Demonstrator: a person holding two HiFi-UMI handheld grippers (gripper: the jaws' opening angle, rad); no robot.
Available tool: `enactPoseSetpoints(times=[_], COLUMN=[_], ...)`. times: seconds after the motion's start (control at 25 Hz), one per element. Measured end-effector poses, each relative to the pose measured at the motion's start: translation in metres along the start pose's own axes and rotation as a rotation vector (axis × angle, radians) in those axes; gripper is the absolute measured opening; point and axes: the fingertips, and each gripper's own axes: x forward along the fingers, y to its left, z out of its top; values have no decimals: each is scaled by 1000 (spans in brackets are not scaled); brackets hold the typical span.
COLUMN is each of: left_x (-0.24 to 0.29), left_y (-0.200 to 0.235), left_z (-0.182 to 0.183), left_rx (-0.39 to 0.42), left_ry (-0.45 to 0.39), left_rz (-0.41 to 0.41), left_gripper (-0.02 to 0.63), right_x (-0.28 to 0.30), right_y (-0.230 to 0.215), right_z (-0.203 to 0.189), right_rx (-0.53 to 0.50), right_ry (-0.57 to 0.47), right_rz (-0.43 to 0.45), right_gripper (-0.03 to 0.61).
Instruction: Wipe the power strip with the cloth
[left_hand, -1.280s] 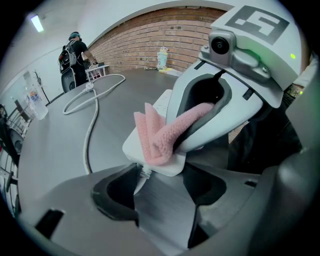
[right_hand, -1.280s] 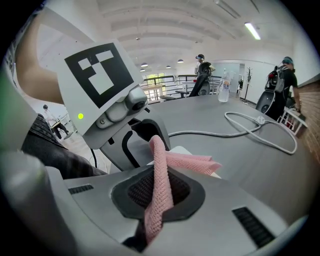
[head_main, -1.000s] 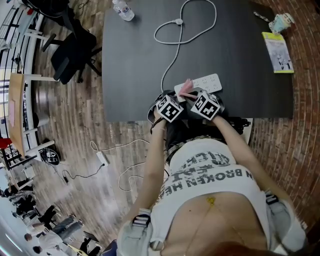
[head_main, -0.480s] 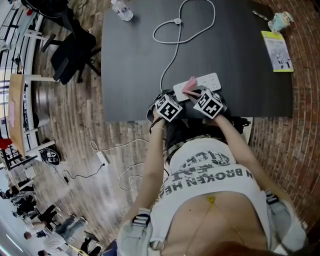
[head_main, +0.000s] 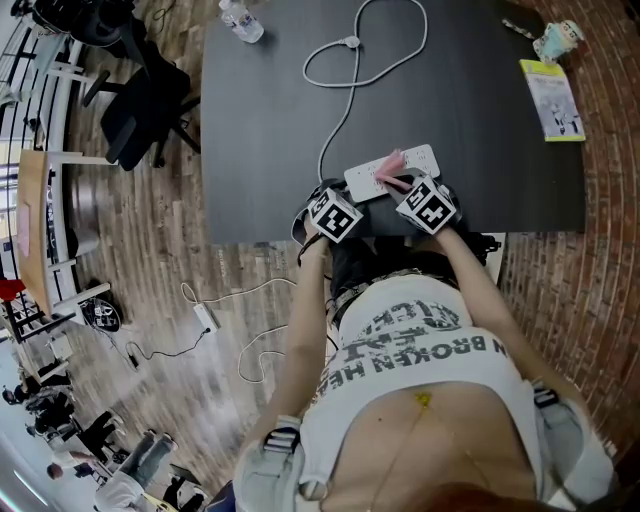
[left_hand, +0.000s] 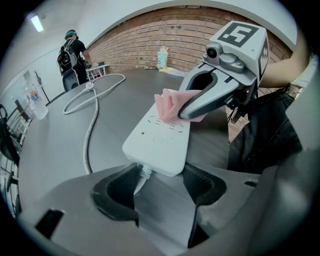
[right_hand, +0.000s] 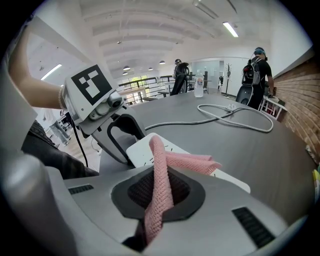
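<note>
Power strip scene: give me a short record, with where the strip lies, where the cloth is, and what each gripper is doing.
power strip: white, flat on the dark table, its cord trailing away
cloth: pink, lying on the strip's top face
right gripper: shut on the cloth
left gripper: open, jaws either side of the strip's cord end

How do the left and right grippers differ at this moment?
The left gripper's jaws stand apart, with the power strip's cord end at their tips; the right gripper's jaws are closed on the pink cloth. The left gripper sits at the strip's end, while the right gripper reaches over its top and lays the cloth on the sockets. Both carry marker cubes and are at the same strip.
</note>
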Motion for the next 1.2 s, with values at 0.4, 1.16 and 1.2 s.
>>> enactPoseSetpoints(times=[0.4, 1.16, 1.2], left_x=[-2, -2, -2], left_y=[0, 0, 0], left_z=[-1, -1, -1], left_rx=[-1, -1, -2], left_ry=[5, 10, 9], left_rz=[-1, -5, -4], left_gripper=[272, 272, 272], right_x=[-9, -32, -32], right_y=[-17, -48, -48], right_z=[-10, -29, -29], right_rx=[28, 114, 111], right_ry=[-5, -1, 0], right_rz=[-47, -100, -99], right_gripper=[17, 17, 17])
